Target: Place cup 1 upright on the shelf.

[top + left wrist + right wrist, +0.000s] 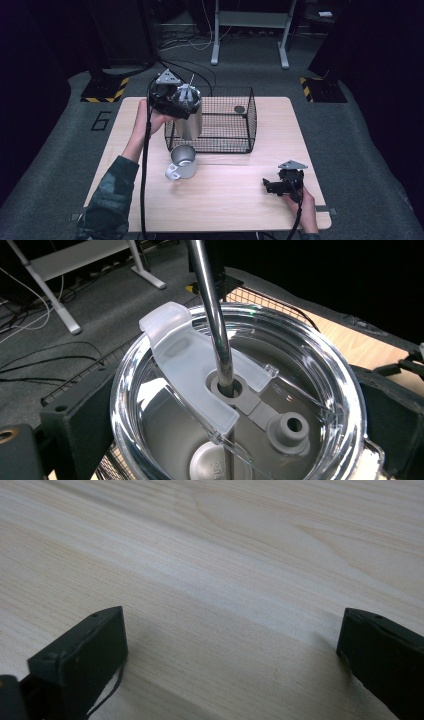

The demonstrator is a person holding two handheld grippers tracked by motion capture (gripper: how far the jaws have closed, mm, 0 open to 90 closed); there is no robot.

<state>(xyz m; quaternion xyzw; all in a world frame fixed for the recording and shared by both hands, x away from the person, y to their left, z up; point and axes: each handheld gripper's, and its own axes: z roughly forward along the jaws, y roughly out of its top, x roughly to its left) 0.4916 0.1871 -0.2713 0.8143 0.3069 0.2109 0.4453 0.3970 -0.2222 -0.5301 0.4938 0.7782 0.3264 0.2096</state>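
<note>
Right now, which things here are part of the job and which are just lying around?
In the job:
left gripper, shut on the steel tumbler
tumbler's clear lid and metal straw
wire basket

Lying about, as far as I can judge:
steel mug
right gripper, open, low over the table

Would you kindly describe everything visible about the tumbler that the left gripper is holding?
The tumbler is a tapered steel cup with a clear plastic lid, a frosted slider across it and a metal straw through a grey seal. The left gripper clamps it at the rim, a jaw on either side, holding it upright in the air at the near-left corner of the wire basket, above the table.
</note>
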